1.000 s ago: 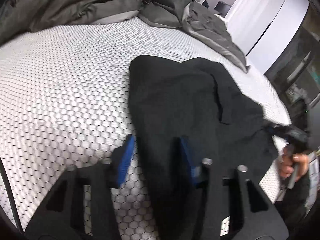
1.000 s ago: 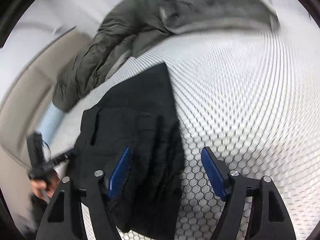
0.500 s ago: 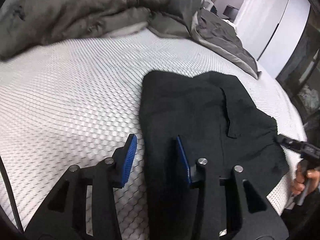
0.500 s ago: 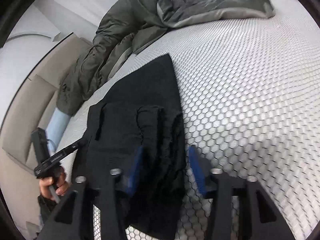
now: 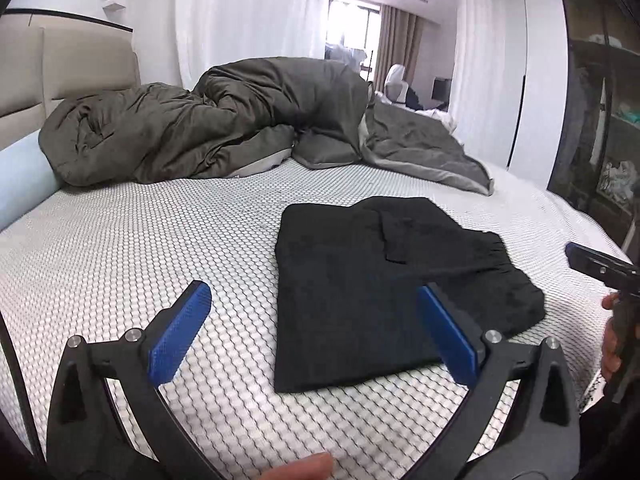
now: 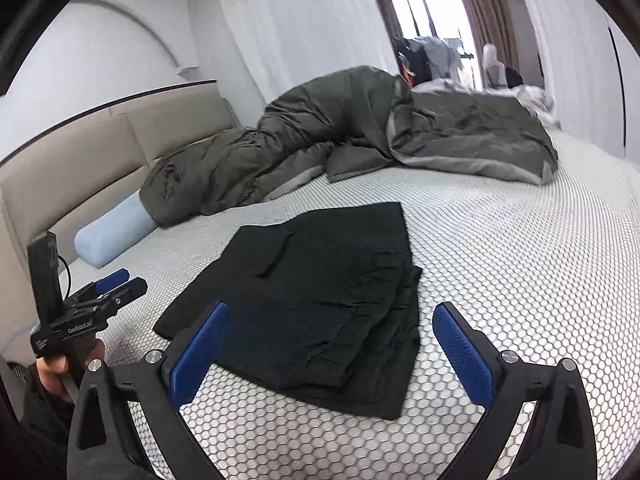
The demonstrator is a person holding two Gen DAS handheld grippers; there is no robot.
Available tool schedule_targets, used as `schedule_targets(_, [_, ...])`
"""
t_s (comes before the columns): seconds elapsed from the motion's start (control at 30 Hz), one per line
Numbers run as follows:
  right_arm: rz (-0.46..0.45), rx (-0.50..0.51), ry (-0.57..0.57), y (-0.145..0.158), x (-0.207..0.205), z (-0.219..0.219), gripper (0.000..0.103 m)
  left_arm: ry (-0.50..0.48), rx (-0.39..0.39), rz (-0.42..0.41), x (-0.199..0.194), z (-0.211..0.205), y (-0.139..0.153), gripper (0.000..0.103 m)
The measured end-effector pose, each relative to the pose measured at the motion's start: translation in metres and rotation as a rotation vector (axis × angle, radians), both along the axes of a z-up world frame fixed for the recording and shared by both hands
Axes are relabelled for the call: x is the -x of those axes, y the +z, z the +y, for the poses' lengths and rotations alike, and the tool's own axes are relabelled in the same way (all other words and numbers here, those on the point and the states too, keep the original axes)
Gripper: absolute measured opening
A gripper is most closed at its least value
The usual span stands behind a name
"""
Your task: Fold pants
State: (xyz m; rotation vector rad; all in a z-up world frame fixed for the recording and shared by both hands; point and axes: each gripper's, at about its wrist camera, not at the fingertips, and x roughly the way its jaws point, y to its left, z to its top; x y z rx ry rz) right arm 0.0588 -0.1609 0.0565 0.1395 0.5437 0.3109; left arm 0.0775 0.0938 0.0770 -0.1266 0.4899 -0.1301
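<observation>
The black pants (image 5: 380, 280) lie folded in a flat stack on the white honeycomb mattress (image 5: 120, 248); the right wrist view shows the layered edges of the pants (image 6: 320, 300) toward me. My left gripper (image 5: 310, 296) hovers short of the near left corner of the stack. Its jaws are opening wide and hold nothing. My right gripper (image 6: 332, 312) hangs above the near edge, its jaws also opening, with no cloth between the blue pads (image 6: 460, 352). Each view catches the other gripper at its margin: the right gripper (image 5: 592, 264) and the left gripper (image 6: 108, 288).
A rumpled olive duvet (image 5: 224, 120) fills the far side of the bed. A pale blue bolster (image 6: 112, 236) lies against the beige headboard (image 6: 80, 168). White curtains and a window stand behind. A dark glass cabinet (image 5: 600, 120) flanks the bed's right side.
Both grippers have drawn back and lifted away from the pants. Their jaws, which straddled the fabric's edges, have spread wide. The pants stay folded on the mattress.
</observation>
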Motion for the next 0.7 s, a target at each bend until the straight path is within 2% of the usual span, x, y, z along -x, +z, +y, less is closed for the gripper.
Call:
schedule_targets(0.1, [-0.046, 0.045, 0.007, 0.002, 0.005, 0.013, 0.103, -0.006, 0.02, -0.011, 0.01, 0.002, -0.001, 0.102])
schedule_targets(0.33, [-0.033, 0.07, 0.016, -0.005, 0.004, 0.025, 0.103, 0.002, 0.002, 0.004, 0.008, 0.001, -0.007, 0.102])
schedule_targets(0.7, [-0.032, 0.051, 0.012, -0.003, 0.002, 0.021, 0.103, -0.027, -0.048, -0.002, 0.005, -0.008, -0.01, 0.102])
